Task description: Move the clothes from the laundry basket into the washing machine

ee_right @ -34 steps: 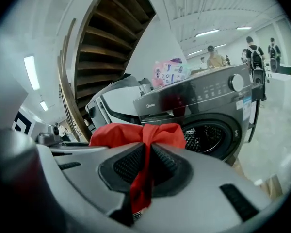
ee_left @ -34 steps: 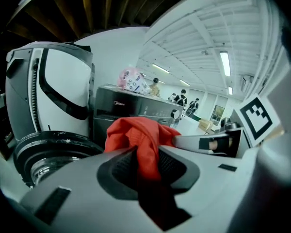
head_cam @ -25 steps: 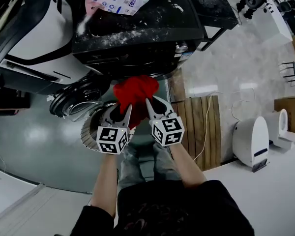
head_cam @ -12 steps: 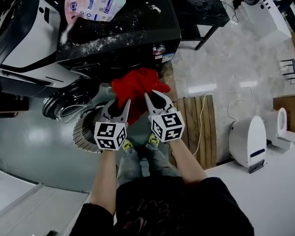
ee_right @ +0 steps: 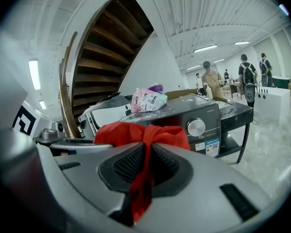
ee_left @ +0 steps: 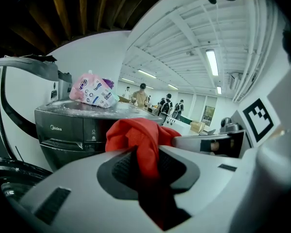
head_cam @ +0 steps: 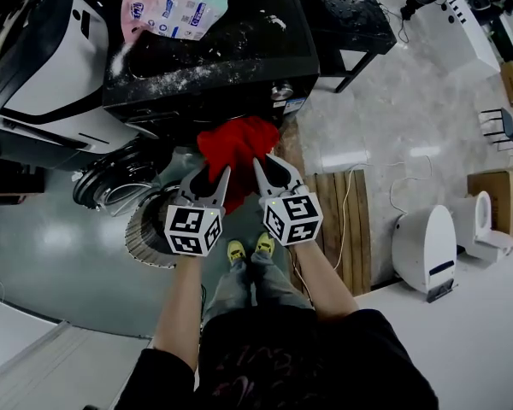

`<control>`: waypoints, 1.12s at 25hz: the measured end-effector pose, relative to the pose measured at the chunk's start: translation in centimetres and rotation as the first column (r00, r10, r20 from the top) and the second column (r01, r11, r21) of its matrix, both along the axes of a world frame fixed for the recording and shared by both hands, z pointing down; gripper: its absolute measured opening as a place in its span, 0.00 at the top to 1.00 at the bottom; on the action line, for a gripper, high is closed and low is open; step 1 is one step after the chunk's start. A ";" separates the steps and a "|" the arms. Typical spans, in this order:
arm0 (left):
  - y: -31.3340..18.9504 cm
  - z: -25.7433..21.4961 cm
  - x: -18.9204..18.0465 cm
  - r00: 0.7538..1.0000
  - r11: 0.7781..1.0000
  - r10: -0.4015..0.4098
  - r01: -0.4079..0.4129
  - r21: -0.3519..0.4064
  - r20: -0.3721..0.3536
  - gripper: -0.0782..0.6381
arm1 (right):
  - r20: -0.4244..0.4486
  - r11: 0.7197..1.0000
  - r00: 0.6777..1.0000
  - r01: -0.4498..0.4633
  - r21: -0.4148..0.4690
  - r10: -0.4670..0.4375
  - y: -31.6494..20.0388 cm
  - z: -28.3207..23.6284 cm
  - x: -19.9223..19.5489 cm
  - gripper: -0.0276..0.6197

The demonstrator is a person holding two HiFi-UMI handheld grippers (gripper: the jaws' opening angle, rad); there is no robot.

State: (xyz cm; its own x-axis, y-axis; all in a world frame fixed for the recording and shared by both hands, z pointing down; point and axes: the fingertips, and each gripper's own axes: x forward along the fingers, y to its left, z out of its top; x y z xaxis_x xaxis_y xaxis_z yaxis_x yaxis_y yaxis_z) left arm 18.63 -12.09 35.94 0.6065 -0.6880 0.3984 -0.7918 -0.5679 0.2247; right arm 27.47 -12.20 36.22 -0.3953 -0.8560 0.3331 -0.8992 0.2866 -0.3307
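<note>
Crumpled red cloth garment (head_cam: pixel 238 146), pinched in the nearly closed jaws of the left gripper (head_cam: pixel 209 179) and of the right gripper (head_cam: pixel 268 169) and held up just before the dark front-loading washing machine (head_cam: pixel 214 67). The round ribbed laundry basket (head_cam: pixel 142 229) is seen beneath the left gripper; its contents cannot be made out.

The red garment (head_cam: pixel 238 146) is bunched into a crumpled wad and hangs in the air just before the washer (head_cam: pixel 214 54) front. The left hand-held gripper (head_cam: pixel 212 176) and the right hand-held gripper (head_cam: pixel 268 164) pinch its near side, each with a fold clamped between its jaws and a tail trailing below. The washer is a dark front-loader, its top dusted white, and its round door (head_cam: pixel 111 186) stands open at the left. The round ribbed basket (head_cam: pixel 150 229) stands beside the door, partly under the left hand-held gripper
</note>
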 end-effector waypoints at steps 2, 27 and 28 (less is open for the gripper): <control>-0.2 0.1 -0.6 1.000 1.000 0.008 -0.008 0.003 -0.009 0.73 | -0.005 1.000 1.000 -0.011 0.003 0.011 -0.2 0.0 -0.6 0.88; -4.3 -5.3 2.2 0.992 0.992 0.099 -0.092 0.081 -0.076 0.73 | -0.016 0.992 0.995 -0.101 0.071 0.103 -3.1 -5.5 1.7 0.88; -4.4 -5.4 2.4 0.992 0.992 0.100 -0.093 0.084 -0.074 0.73 | -0.016 0.992 0.995 -0.099 0.073 0.100 -3.3 -5.6 1.9 0.88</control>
State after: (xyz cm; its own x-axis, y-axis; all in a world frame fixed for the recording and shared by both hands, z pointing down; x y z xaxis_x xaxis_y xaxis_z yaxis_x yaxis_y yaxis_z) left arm 21.05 -16.50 30.50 0.6986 -0.6525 0.2936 -0.7144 -0.6595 0.2339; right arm 29.37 -15.50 30.61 -0.3010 -0.9127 0.2764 -0.9305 0.2177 -0.2945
